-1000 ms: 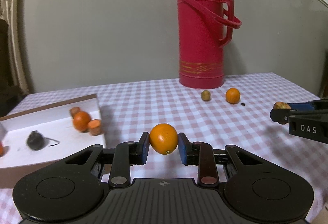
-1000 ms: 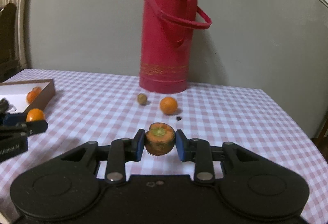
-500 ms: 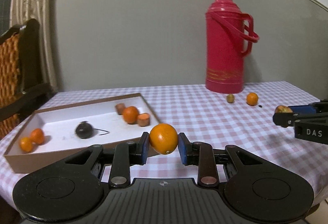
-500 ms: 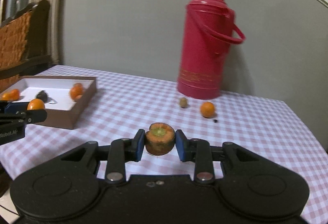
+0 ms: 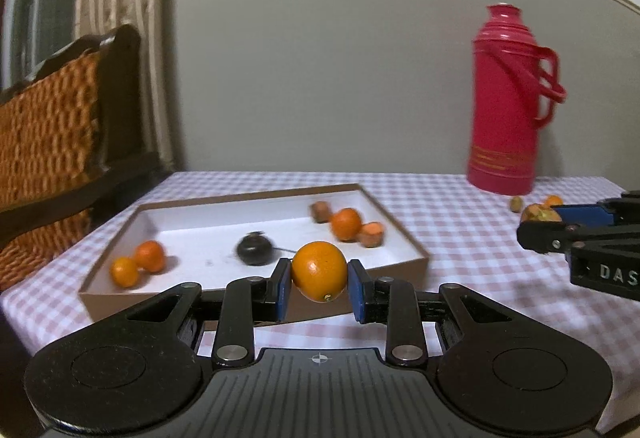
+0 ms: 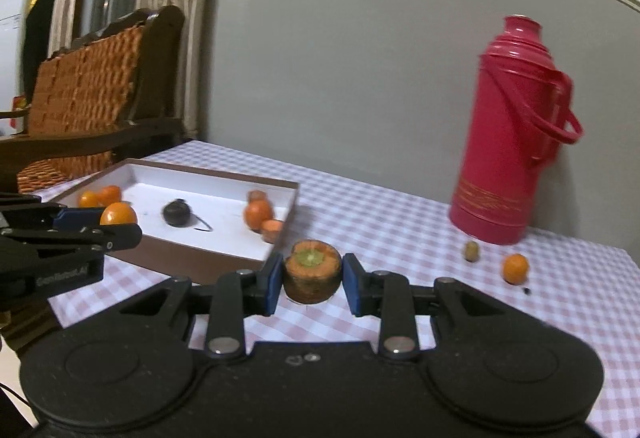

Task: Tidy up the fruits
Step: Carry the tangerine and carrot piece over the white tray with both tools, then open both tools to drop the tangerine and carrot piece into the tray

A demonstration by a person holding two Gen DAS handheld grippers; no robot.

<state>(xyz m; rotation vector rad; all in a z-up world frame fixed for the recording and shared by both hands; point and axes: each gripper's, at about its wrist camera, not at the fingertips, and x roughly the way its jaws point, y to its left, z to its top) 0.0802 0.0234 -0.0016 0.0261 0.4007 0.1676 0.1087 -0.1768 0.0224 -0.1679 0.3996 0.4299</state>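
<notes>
Orange (image 5: 319, 270) clamped in left hand-held gripper (image 5: 319, 292) — carrot stub (image 6: 312, 271) clamped in right hand-held gripper (image 6: 308, 284).

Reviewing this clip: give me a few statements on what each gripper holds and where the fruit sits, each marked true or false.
1. The left gripper is shut on a round orange citrus fruit. True.
2. The right gripper is open with nothing in it. False: it grips a cut orange-fleshed fruit piece.
3. The shallow brown cardboard tray holds a dark round fruit. True.
4. The tall red thermos flask stands inside the tray. False: it stands on the checked tablecloth.
</notes>
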